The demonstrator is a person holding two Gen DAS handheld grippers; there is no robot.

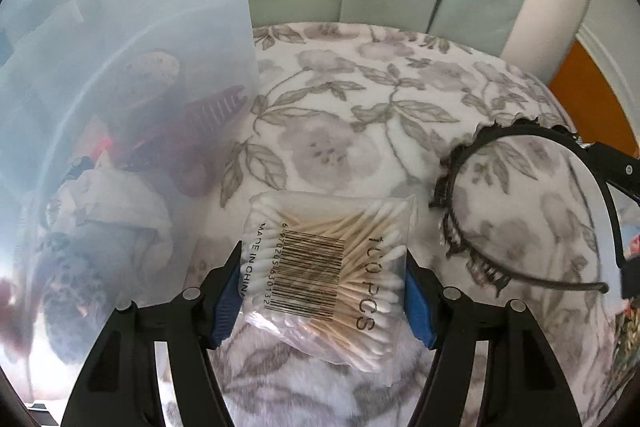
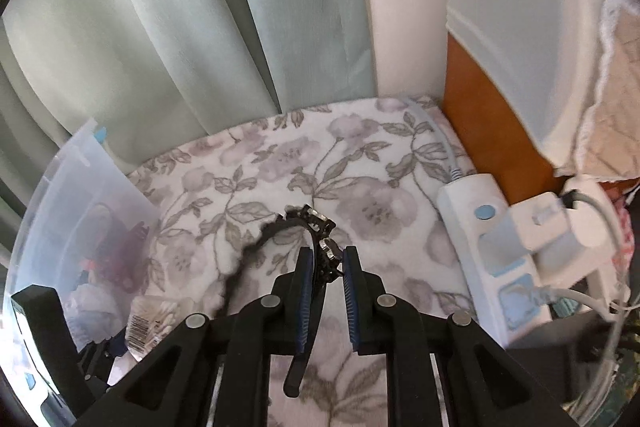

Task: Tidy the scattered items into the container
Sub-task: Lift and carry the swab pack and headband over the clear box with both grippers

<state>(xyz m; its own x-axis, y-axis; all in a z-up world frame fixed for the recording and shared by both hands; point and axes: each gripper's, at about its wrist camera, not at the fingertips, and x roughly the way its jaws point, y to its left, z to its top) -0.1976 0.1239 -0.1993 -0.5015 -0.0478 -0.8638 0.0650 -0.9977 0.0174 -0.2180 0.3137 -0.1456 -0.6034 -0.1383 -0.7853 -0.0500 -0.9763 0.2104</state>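
Observation:
A clear bag of cotton swabs lies on the floral blanket between the open fingers of my left gripper, which touch or nearly touch its sides. The bag also shows in the right wrist view. A black headband with a toothed, decorated band stands on the blanket to the right. My right gripper has its fingers around the headband with a small gap; a firm grip cannot be told. The translucent plastic container at the left holds a dark red hair claw and cloth items.
A white power strip with plugs and cables lies at the right edge of the blanket. Pale green curtains hang behind. An orange-brown wooden panel stands at the back right.

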